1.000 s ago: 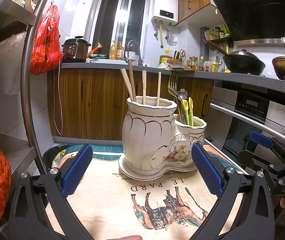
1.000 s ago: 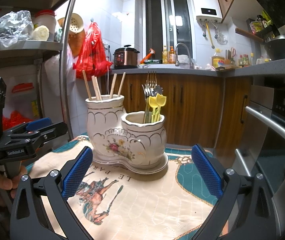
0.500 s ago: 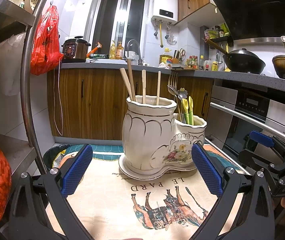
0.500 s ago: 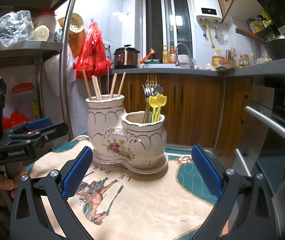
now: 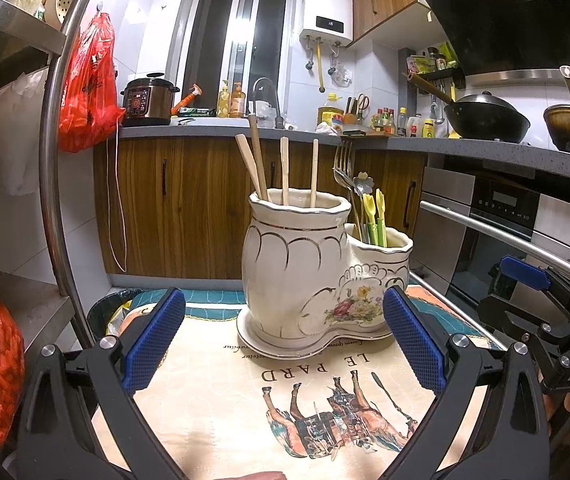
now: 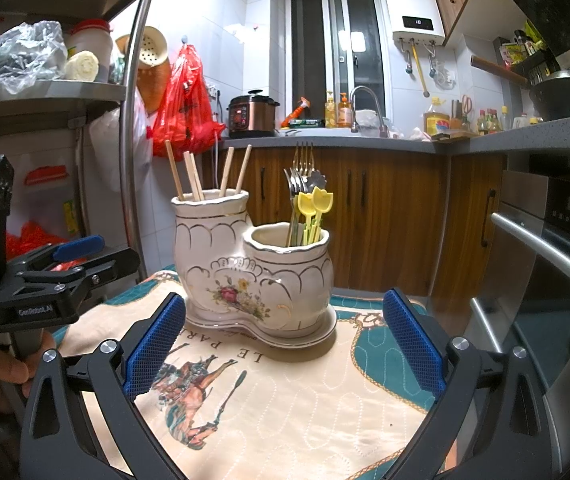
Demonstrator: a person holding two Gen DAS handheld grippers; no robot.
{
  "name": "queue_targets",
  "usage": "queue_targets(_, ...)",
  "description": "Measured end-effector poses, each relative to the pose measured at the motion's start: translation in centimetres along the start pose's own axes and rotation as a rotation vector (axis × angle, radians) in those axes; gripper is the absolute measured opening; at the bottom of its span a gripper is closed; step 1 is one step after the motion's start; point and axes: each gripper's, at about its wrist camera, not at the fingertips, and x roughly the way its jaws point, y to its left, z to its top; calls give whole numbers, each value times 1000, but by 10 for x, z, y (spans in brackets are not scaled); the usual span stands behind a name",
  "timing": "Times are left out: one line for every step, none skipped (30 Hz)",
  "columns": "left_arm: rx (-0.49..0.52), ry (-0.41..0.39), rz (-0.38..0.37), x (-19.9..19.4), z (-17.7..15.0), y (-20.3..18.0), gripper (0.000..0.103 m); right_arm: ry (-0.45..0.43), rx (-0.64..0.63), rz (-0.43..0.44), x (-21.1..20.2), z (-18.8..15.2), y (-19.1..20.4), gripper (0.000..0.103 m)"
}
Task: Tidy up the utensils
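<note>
Beyond both spread, empty tools, left tool (image 5: 285, 338) and right tool (image 6: 285, 338), your holder (image 6: 253, 264) looks sorted; next, check the bench (image 6: 305, 400) for strays.

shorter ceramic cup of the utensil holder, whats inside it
The shorter cup holds metal forks, a flower-ended spoon and yellow plastic picks, all standing upright. Their lower ends are hidden behind the cup wall.
</note>
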Motion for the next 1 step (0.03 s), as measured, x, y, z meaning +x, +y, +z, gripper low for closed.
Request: queue_targets(-1,0,-1,0,0,0,98,0,1,0,0,0,0,98)
